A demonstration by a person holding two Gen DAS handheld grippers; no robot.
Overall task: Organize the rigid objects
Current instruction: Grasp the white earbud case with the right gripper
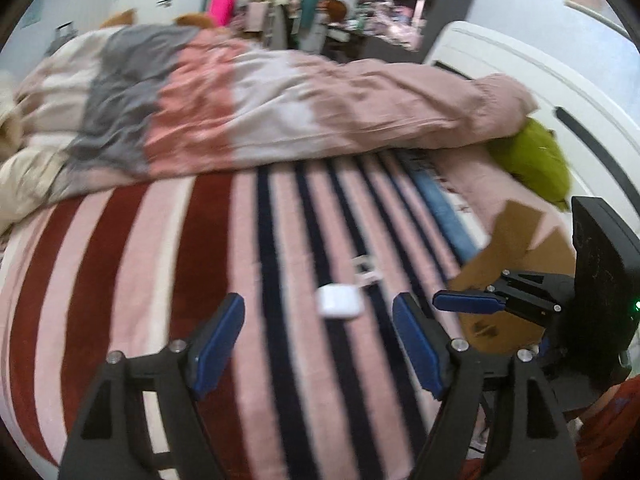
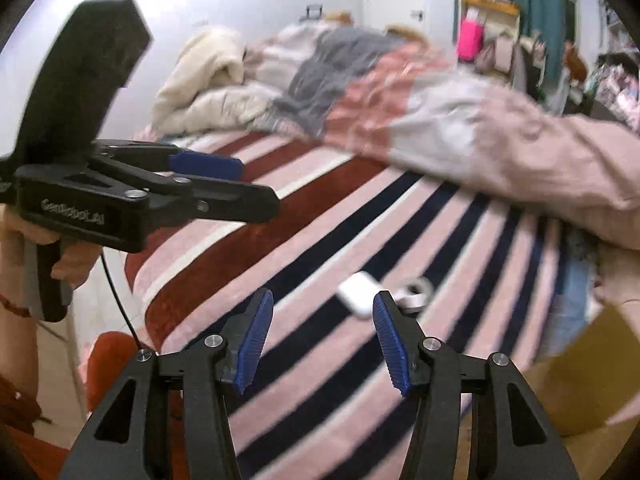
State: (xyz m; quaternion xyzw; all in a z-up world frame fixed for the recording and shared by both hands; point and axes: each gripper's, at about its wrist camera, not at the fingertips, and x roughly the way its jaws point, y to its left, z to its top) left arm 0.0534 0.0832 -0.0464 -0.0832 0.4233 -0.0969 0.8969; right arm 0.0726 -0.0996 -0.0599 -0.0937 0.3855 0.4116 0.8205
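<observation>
On the soft pink striped blanket (image 1: pixel 160 280) beside the brown cardboard box (image 1: pixel 516 280) lies a small white rounded plastic case (image 1: pixel 340 300). Left gripper (image 1: pixel 318 340) and right gripper (image 2: pixel 322 340): both spread, empty. Risk: the case sinks or skids when pinched.

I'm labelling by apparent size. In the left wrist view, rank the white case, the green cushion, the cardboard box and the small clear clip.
Largest to smallest as they appear:
1. Cardboard box
2. Green cushion, though it lies farther off, so the top two are unsure
3. White case
4. Clear clip
</observation>
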